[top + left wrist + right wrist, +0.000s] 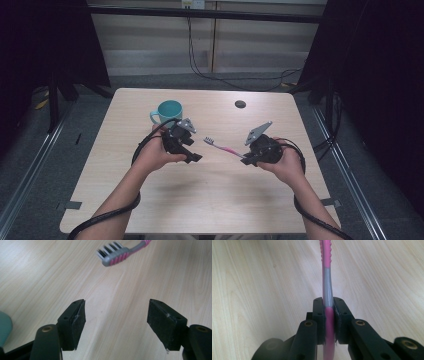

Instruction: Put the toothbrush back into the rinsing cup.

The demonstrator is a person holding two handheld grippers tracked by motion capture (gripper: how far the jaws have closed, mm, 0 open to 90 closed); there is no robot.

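- The right gripper [329, 322] is pinched tight on the tail end of the pink-and-grey toothbrush [223, 147], which is held in the air above the table [215, 200], bristle head pointed toward the left gripper [192, 156].
- The left gripper's jaws are spread wide with nothing between them, and in its own view the brush head [115, 253] is seen well ahead of the pads, so if a handover is meant, nothing's been caught yet.
- Only the very end of the handle is gripped, so the brush could easily be levered sideways or twisted out if it's bumped.
- If the left jaws get shut on the bristles instead of the neck, a slippy hold is pretty likely.
- The teal mug [168, 112] sits just behind the left hand and could be knocked on a backswing.
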